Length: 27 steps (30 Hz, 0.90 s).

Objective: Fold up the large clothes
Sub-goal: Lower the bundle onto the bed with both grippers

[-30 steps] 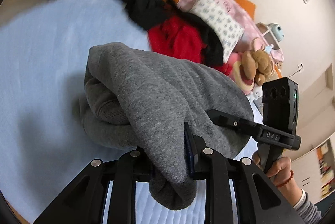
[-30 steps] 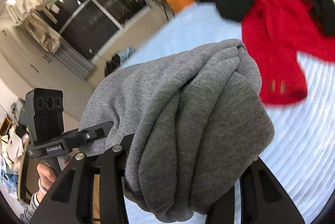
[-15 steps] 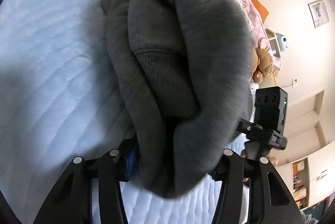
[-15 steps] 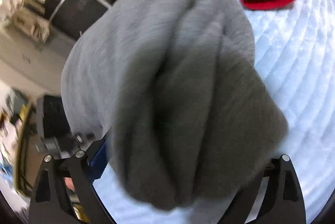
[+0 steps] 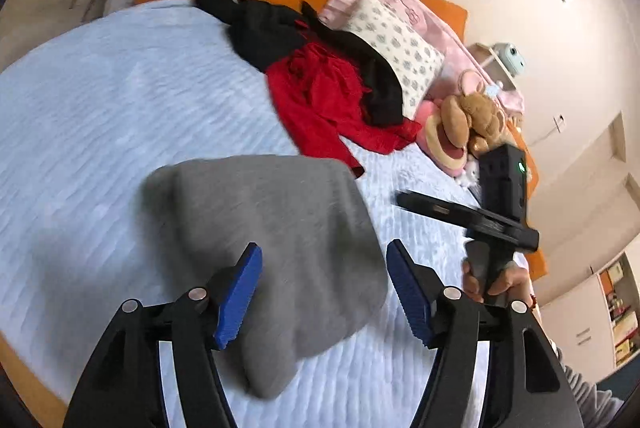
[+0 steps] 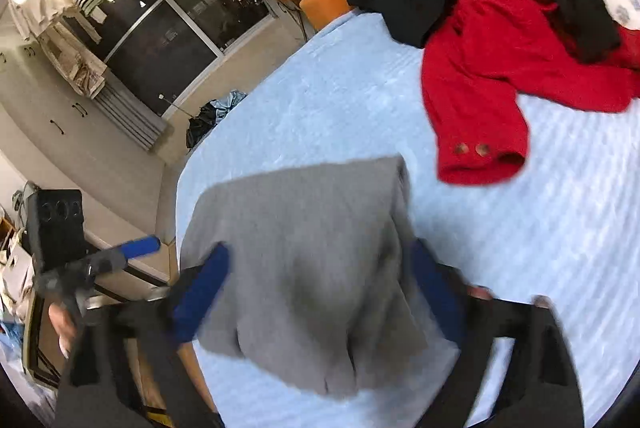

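Left gripper (image 5: 324, 288): jaws spread and opening; blue pads (image 5: 240, 294) stand clear on either side of the grey sweater, pressing nothing.
Right gripper (image 6: 320, 292): blurred; jaws apart and closing, with the sweater's near part between them and the pads not seen pressing it.
Grey sweater (image 5: 272, 240): a folded bundle lying on the bed close to its near edge; far edge fairly straight, near end bunched into a rounded lump. In the right wrist view (image 6: 312, 268) its near hem hangs in loose folds.
Bed (image 5: 100, 108): pale blue ribbed cover; a wide bare stretch lies left of and beyond the sweater, and its curved left edge drops off to the floor.
Red coat (image 6: 500, 68): spread past the sweater's far right corner, cuff with two buttons near that corner but apart from it.
Black garment (image 5: 280, 36): heaped over the red coat toward the head of the bed.
Pillows and soft toy (image 5: 468, 120): along the far right side, well apart from the sweater.
Person's hand (image 5: 492, 280): grips the right handle, right of the sweater.
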Tool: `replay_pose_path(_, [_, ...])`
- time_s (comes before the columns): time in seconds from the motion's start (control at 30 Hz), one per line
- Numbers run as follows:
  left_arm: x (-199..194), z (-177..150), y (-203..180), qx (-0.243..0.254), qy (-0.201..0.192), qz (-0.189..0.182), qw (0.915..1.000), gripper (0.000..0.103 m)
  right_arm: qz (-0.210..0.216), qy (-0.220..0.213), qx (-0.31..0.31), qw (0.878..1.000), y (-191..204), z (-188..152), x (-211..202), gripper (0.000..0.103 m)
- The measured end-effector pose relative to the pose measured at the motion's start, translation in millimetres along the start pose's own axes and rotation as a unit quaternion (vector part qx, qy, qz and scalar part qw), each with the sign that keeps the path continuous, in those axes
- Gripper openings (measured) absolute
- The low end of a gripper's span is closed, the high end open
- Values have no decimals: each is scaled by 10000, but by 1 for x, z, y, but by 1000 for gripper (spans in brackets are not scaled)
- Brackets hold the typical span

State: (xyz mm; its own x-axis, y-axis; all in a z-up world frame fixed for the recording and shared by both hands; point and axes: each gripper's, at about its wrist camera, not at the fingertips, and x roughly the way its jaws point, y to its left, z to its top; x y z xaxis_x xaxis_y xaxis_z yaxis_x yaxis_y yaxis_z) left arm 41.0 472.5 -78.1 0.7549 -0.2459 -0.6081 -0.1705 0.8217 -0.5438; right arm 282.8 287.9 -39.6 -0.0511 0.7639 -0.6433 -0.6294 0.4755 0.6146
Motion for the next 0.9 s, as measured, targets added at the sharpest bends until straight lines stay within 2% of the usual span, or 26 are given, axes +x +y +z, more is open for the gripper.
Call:
replay_pose_path(0.03, [13, 5, -1, 43, 55, 173, 9998, 65, -15, 45, 104, 9999, 0, 8, 12, 54])
replay_pose_path(0.07, [23, 8, 1, 57, 104, 340, 9994, 64, -58, 79, 144, 9998, -3, 9, 21, 51])
replay_pose_path(0.1, [37, 10, 11, -37, 233, 564, 9981, 61, -109, 135, 191, 9997, -8, 12, 32, 50])
replay_pose_path(0.17, [50, 10, 35, -360, 422, 645, 9964, 55, -147, 294, 289, 9990, -18, 13, 52, 47])
replay_pose_path(0.23, [59, 8, 59, -610, 486, 639, 9949, 38, -164, 458, 403, 9980, -33, 7, 70, 42])
replay_pose_path(0.27, [62, 7, 71, -721, 469, 607, 9944, 34, -218, 523, 403, 9976, -38, 8, 79, 42])
replay_pose_path(0.33, [65, 7, 89, -971, 409, 348, 9938, 21, -360, 587, 361, 9970, -43, 3, 95, 42])
replay_pose_path(0.37, [65, 8, 95, -1030, 393, 315, 9934, 18, -379, 548, 354, 9972, -45, 3, 99, 43])
replay_pose_path(0.4, [67, 7, 99, -1037, 381, 353, 9932, 9, -375, 471, 385, 9974, -45, 3, 102, 43])
replay_pose_path(0.47, [69, 7, 105, -1107, 366, 339, 9926, 8, -387, 424, 417, 9975, -46, 5, 103, 44])
replay_pose_path(0.57, [59, 10, 96, -1119, 387, 325, 9924, 8, -377, 303, 278, 9984, -34, 6, 82, 45])
replay_pose_path(0.6, [53, 11, 90, -1074, 360, 335, 9930, 19, -311, 236, 211, 9990, -30, 5, 71, 48])
replay_pose_path(0.63, [40, 10, 77, -927, 249, 379, 9947, 44, -193, 140, 158, 9996, -24, 0, 55, 55])
replay_pose_path(0.67, [27, 8, 63, -751, 110, 437, 9962, 56, -61, 52, 117, 9999, -17, -7, 39, 62])
replay_pose_path(0.7, [13, 3, 46, -511, -56, 488, 9975, 75, 14, 4, 97, 10000, -13, -13, 27, 64])
replay_pose_path(0.73, [6, -1, 37, -392, -128, 509, 9979, 79, 99, -66, 51, 9999, -7, -23, 14, 65])
replay_pose_path(0.8, [-8, -16, 12, -170, -175, 329, 9992, 79, 263, -114, -56, 9996, 3, -42, -3, 65])
replay_pose_path(0.9, [-3, -46, -6, -58, 33, 270, 9996, 79, 428, 56, -12, 9991, 7, -77, -7, 63])
